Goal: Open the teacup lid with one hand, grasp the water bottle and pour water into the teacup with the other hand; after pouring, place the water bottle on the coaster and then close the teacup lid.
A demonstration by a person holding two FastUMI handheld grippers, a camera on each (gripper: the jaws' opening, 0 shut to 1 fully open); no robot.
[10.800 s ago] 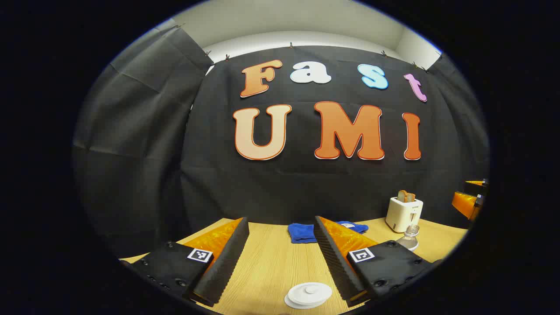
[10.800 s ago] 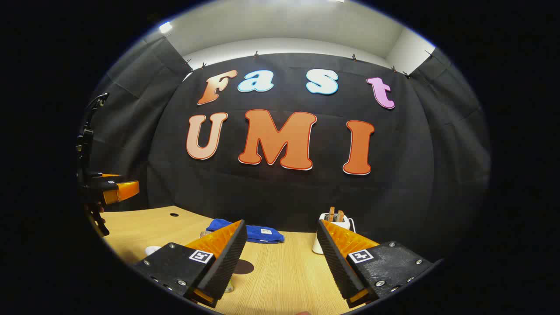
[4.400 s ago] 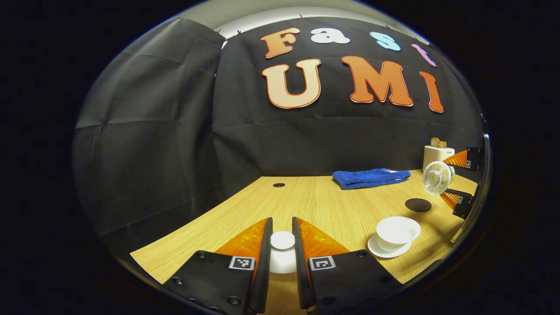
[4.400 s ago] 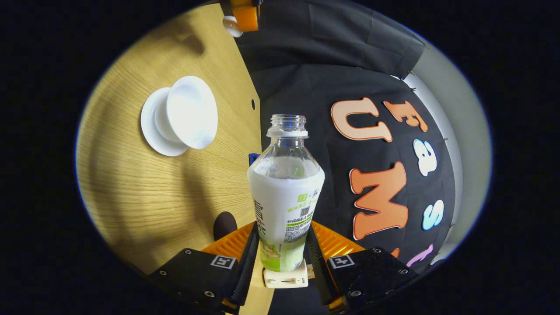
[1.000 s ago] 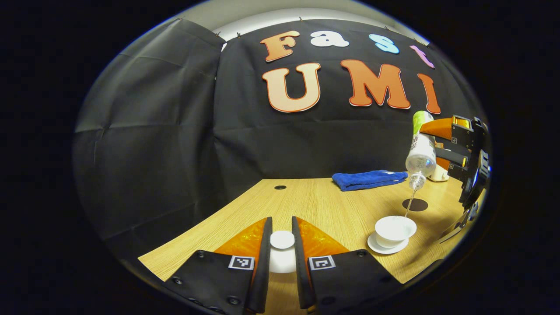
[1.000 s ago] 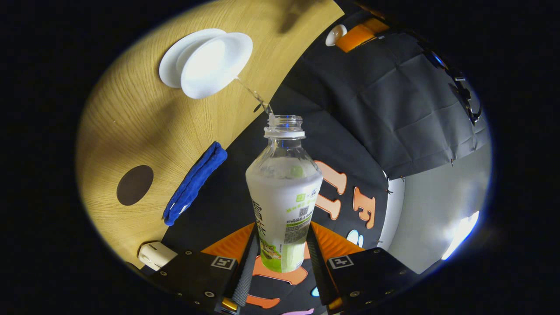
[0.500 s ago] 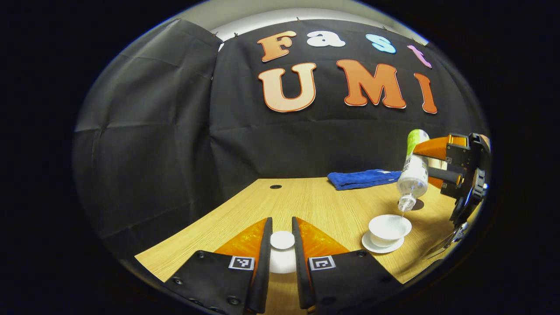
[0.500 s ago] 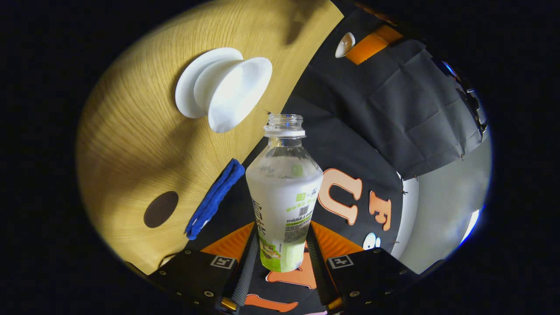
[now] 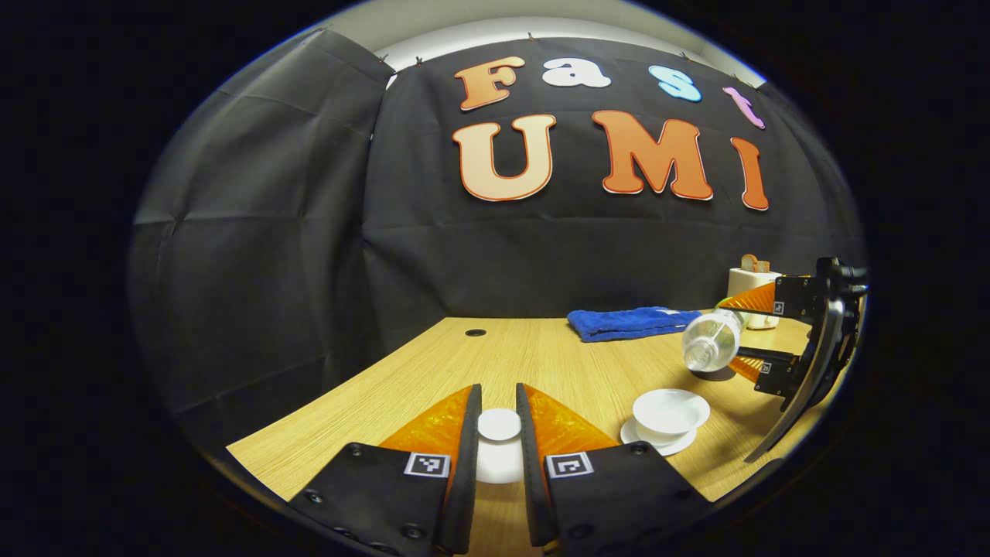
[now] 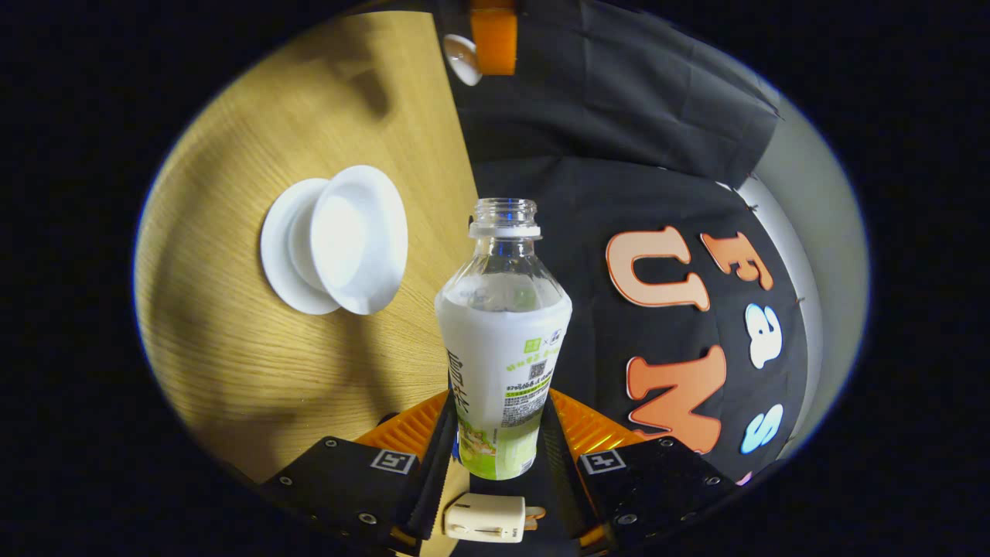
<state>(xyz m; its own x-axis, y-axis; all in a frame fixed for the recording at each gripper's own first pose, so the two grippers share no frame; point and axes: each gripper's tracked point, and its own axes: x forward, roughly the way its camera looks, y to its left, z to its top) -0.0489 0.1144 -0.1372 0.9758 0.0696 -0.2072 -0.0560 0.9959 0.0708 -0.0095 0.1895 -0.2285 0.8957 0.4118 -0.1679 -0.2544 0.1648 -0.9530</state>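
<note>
Left gripper [image 9: 499, 433] fingers clasp the teacup lid [image 9: 499, 425].
Right gripper [image 10: 495, 456] fingers clamp the water bottle [image 10: 503, 348]; open teacup [image 10: 348, 238] at 10 o'clock on the tabletop [image 10: 255, 363].

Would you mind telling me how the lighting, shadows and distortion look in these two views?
Left gripper view: fisheye bends the table edge; the teacup is evenly lit and sharp. Right gripper view: the scene is rolled sideways, soft shadows fall across the wood beside the teacup, and the water bottle looms large and sharp.
</note>
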